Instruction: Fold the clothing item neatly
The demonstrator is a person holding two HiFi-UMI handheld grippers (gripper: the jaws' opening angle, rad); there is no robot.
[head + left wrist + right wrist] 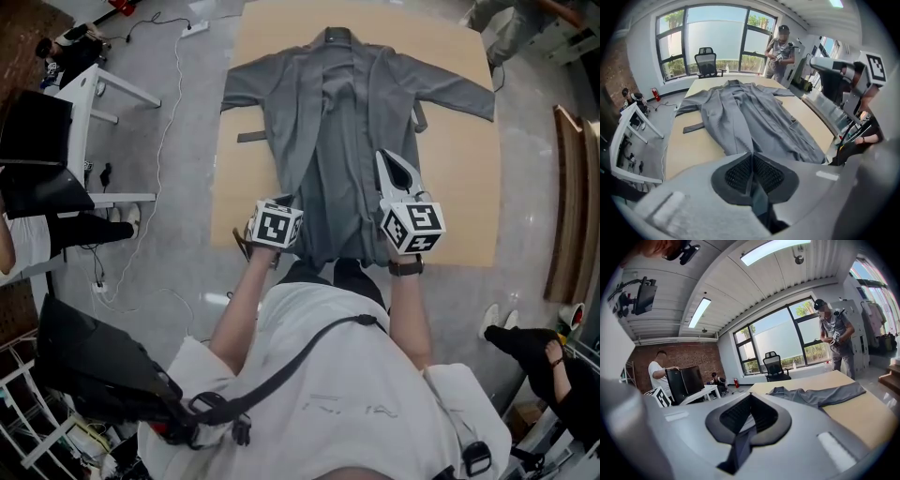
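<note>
Left gripper (752,155): its two jaws are squeezed together on a bit of grey cloth. A thin fold of the cloth pokes out below the dark bumpy pads (738,174).
Right gripper (750,396): its jaws are pressed together too, and a strip of grey cloth hangs down between them.
What they hold: both pinch the near bottom edge of the robe (337,122), the left one at the left side and the right one at the right side.
How they point: in the head view the left gripper tips down toward the cloth. The right gripper points more forward, out over the robe.
Marker cubes: a white cube with black squares sits on each gripper, just in front of the person's hands.
Robe: it is grey and lies spread out flat, front side up. The collar is at the far end and the sleeves stick out to both sides.
Belt (253,137): a grey strip lies flat beside the robe on the left.
Table (464,150): it is light brown, and the robe takes up most of the middle.
Far side: a person (780,47) stands past the end of the table, near big windows (715,40).
Chair (706,61): a black office chair stands by the windows.
Left of the table: a white desk (94,94) stands on the grey floor.
</note>
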